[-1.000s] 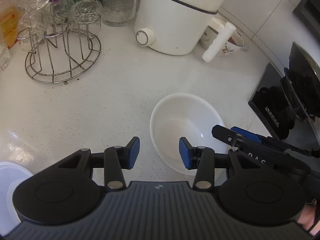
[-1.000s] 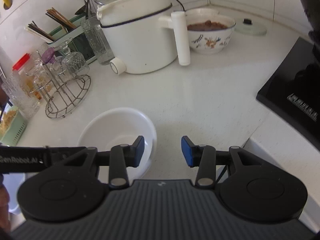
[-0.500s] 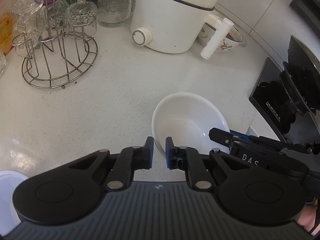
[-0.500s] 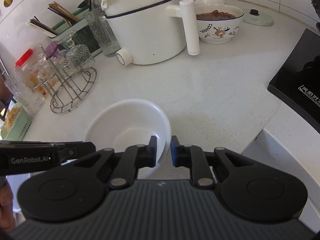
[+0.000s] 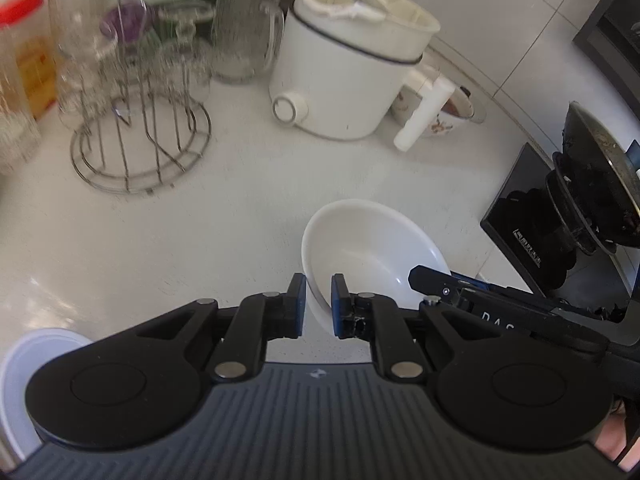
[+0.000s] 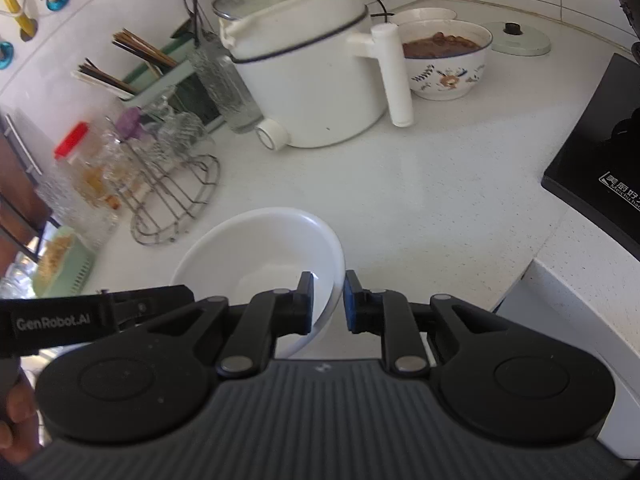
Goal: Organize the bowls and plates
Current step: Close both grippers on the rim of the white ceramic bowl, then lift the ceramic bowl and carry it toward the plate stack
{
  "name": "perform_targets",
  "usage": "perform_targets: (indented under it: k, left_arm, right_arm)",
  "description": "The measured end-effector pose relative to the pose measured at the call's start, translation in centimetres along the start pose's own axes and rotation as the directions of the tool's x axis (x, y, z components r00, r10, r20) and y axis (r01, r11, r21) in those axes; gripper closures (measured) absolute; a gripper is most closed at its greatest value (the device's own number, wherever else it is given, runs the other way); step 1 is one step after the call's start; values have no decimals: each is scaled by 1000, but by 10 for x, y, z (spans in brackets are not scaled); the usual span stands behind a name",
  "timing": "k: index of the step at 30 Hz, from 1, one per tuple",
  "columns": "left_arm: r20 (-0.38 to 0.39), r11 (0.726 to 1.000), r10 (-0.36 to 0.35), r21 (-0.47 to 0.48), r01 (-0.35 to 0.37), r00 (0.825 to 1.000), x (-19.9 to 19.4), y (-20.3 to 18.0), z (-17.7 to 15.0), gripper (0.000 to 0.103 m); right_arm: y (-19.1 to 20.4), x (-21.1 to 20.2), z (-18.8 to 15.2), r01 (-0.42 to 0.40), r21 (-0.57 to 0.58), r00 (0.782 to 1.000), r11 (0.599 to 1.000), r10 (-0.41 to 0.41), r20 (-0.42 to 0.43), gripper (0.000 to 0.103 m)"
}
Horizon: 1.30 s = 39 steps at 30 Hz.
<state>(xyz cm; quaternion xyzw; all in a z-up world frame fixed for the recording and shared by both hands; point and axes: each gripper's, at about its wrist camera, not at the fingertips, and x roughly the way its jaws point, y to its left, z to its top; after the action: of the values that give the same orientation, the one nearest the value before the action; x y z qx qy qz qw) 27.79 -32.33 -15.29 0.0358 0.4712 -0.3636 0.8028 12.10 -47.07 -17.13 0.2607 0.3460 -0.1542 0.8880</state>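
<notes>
**Two claws, one white bowl**

One white bowl (image 5: 372, 248) sits at the front of the pale desk (image 5: 224, 216), between the wire glass rack (image 5: 140, 152) and the black cooktop (image 5: 520, 216). Both claws have it by the rim. The left claw (image 5: 319, 306) is closed down on the near left edge, one blue pad outside the wall and one inside. The right claw (image 6: 328, 302) is clamped on the opposite edge the same way, its jaws nearly together with only the thin rim between them. Whether the bowl's base touches the desk I cannot tell.

Behind it I count one white electric pot (image 6: 316, 76) with a stubby white handle (image 6: 394, 76), and one patterned bowl (image 6: 444, 60) of brown food just beside that handle. A second plain rim shows behind the patterned one. One pale green lid (image 6: 520, 40) lies flat near the corner. One red-capped jar (image 6: 86, 172) stands by the rack, whose glasses are too blurred to count. One round white thing (image 5: 24, 376) peeks in at the lower left of the left wrist view.
</notes>
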Motion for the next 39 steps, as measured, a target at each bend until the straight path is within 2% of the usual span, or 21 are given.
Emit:
perform_targets:
  k: [8,20,27,32,34,36,39]
  left_arm:
    - [31,999,19,-27,-19,999,-28,2,9,88]
    - [89,992,58,-116,-47,994,-72,12,5,88]
    - [128,978,102,-196,-76,986,-101,23,-3,88]
    - [135,958,154,-263,-114,979,-120,34,-12,88]
    - [130,950,173,-284,-130,976,-128,39,-15,88]
    - [119,943,167,-309,-123,979,-133,45,-18,88]
    - [122,925,192,-354,-138,974,-140,49,-25,88]
  right_arm:
    - [16,-18,11,-49,-42,998,998,50,41,83]
    - [37,-34,10,-135,-79,990,988,137,16,83]
    - [60,-43,16,-190,-141,981,972,193,8,83]
    - [76,-43,19,-258,-173,966,950,258,-24,83]
    - [81,-43,20,-302,-199,953,932,299,-44,83]
    - [83,-40,23,-330,-195,944,924,322,-71,83]
    - [86,-36,24,-372,-180,927,911,354,-122,83]
